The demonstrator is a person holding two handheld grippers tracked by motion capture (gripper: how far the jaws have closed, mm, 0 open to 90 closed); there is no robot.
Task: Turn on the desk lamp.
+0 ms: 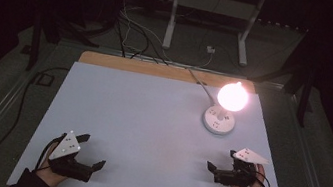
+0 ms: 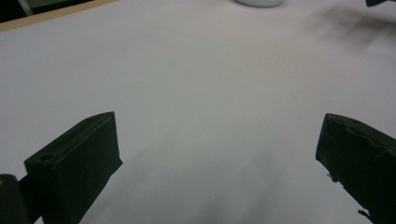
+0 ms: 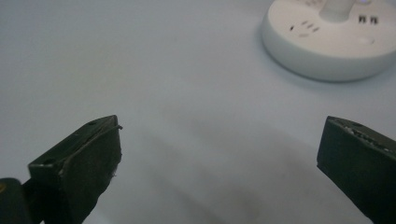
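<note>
While the room behind is kept dark, the left tool (image 1: 93, 152) is held low over the near left part of the white table (image 1: 150, 121), its jaws spread wide with nothing between them. Further right, the lit lamp (image 1: 232, 97) is seen glowing on its round white base (image 1: 219, 120), toward the far right. Just in front of that base, the right tool (image 1: 221, 159) is held with its jaws likewise parted and empty.

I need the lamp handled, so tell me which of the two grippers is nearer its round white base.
The right gripper. It sits just in front of the lamp base, while the left gripper is far across the table.
</note>
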